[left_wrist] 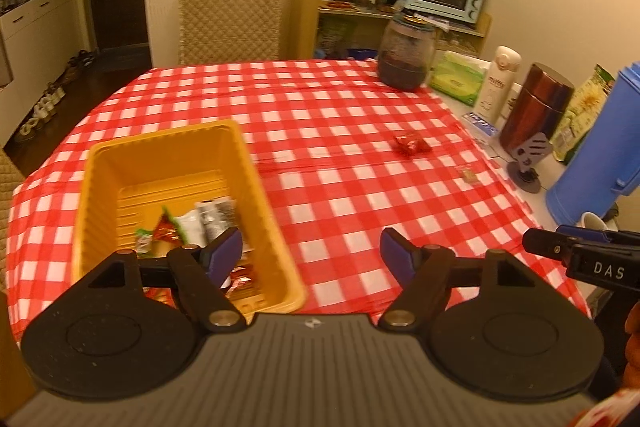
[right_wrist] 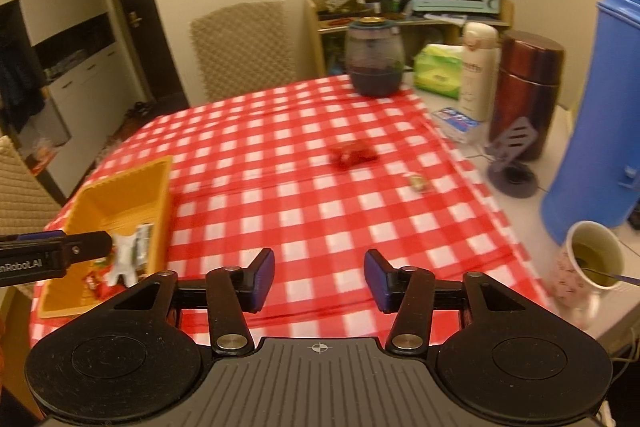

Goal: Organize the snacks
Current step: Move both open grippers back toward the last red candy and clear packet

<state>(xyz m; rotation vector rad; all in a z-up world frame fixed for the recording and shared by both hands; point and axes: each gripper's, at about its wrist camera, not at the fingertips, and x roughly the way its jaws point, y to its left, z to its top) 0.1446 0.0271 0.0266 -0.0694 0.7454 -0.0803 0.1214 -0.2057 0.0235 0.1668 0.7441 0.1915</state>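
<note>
Fingers [left_wrist: 226, 253] spread beside yellow bin [left_wrist: 256, 183], lengthwise away.

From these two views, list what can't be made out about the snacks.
- Bin contents: left view, near end hidden behind the left tongs; wrappers motion-blurred.
- Bin, right view: its left end is covered by the other tool's arm.
- Red snack: blurred in the right view, label unreadable.
- Small snack: too small in both views to identify.
</note>
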